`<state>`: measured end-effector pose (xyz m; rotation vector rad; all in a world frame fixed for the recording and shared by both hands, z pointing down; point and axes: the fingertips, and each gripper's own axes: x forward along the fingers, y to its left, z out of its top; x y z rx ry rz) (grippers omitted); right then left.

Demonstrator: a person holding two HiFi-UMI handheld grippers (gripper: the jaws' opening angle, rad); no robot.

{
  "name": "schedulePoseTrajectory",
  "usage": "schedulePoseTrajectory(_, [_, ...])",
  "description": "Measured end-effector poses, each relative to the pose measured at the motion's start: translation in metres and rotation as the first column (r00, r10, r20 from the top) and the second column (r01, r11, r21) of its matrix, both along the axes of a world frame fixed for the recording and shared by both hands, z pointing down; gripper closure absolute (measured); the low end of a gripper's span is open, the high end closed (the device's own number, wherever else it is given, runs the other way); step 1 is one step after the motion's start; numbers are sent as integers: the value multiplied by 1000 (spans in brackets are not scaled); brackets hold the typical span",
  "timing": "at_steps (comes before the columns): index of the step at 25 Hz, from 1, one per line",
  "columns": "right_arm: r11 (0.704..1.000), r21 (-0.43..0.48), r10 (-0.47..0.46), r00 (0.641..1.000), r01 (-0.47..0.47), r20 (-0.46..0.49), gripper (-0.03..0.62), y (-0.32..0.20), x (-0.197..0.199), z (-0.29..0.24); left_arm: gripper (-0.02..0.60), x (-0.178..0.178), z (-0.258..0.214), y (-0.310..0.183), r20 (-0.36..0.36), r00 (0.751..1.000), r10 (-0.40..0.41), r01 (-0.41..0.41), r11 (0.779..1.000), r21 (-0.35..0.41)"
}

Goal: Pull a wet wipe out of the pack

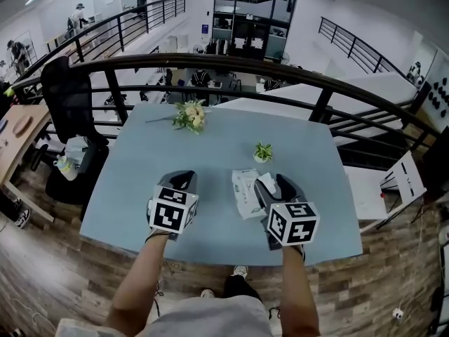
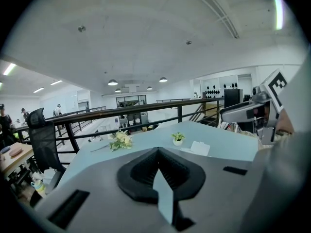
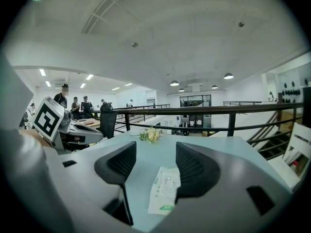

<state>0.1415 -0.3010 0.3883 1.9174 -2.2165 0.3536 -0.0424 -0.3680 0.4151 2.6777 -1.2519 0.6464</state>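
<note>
My left gripper (image 2: 158,152) has its fingers pressed together at the tips, with nothing held. My right gripper (image 3: 155,154) has its fingers spread wide. The wet wipe pack (image 3: 163,191) lies flat on the blue surface (image 1: 210,153) between them, closer to the right-hand finger and ungripped.
</note>
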Motion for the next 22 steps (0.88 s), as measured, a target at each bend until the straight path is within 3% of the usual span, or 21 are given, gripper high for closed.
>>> schedulePoseTrajectory(13, [1000, -6, 10, 1000, -10, 4, 352, -26, 27, 13, 588, 29, 12, -26, 18, 1000, 15, -15, 1000, 3])
schedulePoseTrajectory(22, [1000, -18, -17, 1000, 17, -7, 352, -61, 44, 13, 588, 42, 12, -56, 14, 1000, -17, 17, 1000, -5])
